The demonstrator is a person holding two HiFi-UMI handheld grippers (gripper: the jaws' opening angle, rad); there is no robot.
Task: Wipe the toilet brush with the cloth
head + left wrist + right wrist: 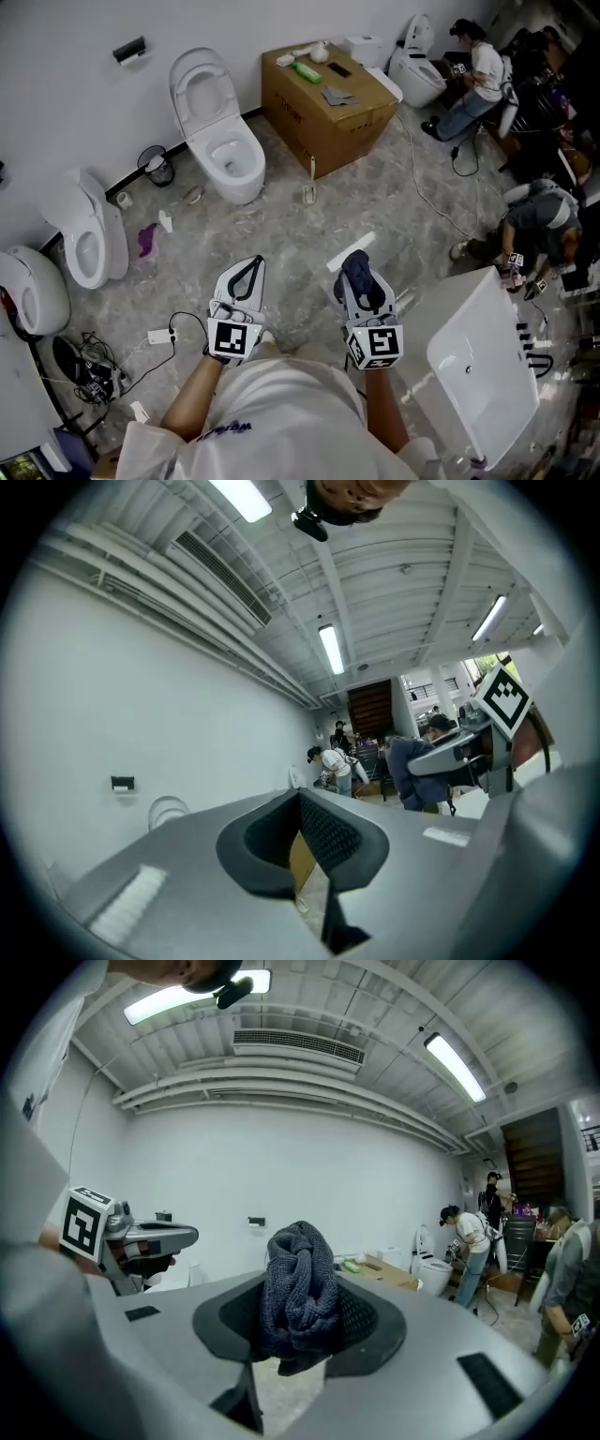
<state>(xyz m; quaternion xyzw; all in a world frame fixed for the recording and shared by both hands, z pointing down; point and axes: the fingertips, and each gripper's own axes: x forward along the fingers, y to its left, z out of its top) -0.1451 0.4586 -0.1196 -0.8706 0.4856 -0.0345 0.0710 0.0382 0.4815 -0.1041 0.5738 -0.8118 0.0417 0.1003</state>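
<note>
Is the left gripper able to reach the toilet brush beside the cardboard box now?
Probably not: the toilet brush stands far ahead of the left gripper, with only floor between.

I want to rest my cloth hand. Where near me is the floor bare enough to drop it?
Bare floor lies just ahead of the left gripper and right gripper, between the toilet, the box and the sink. Crowded: cables at the left, litter and a bin by the wall.

Dark blue knitted cloth (300, 1279), bunched, in right gripper (302, 1324)
</note>
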